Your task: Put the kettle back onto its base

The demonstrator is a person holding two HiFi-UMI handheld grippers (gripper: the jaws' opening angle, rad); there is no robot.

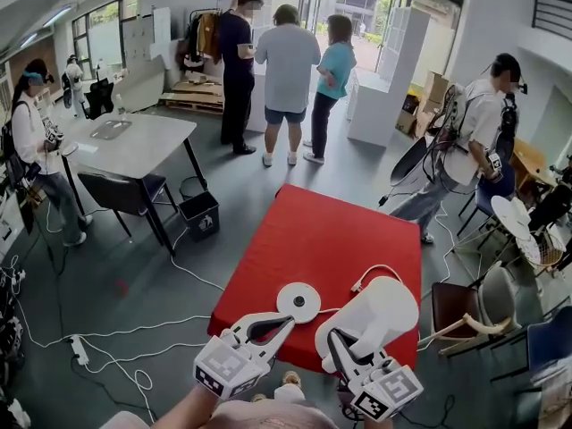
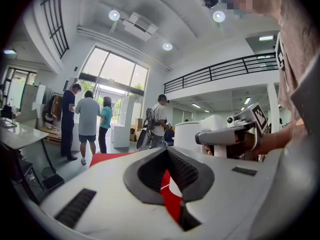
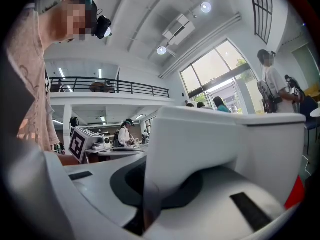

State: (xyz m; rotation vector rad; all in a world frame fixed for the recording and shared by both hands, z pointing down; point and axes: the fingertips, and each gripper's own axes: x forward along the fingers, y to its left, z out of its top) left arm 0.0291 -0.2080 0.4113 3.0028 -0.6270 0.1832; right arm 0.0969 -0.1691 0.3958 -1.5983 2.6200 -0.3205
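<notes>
The white kettle (image 1: 382,309) hangs over the near right part of the red table (image 1: 313,231), tilted, a little to the right of its round white base (image 1: 298,302). My right gripper (image 1: 337,340) is shut on the kettle's handle (image 3: 150,149), and the kettle's body (image 3: 235,144) fills the right gripper view. My left gripper (image 1: 286,322) is just left of the kettle, near the base's front edge, shut with nothing in it. In the left gripper view its closed jaws (image 2: 168,153) point over the table, with the kettle (image 2: 197,134) and my right gripper (image 2: 227,136) at the right.
The base's white cord (image 1: 375,271) runs across the table toward its right edge. Chairs (image 1: 478,302) stand close on the right. On the left are a grey table (image 1: 134,141), a black bin (image 1: 200,213) and cables on the floor (image 1: 107,347). Several people stand beyond.
</notes>
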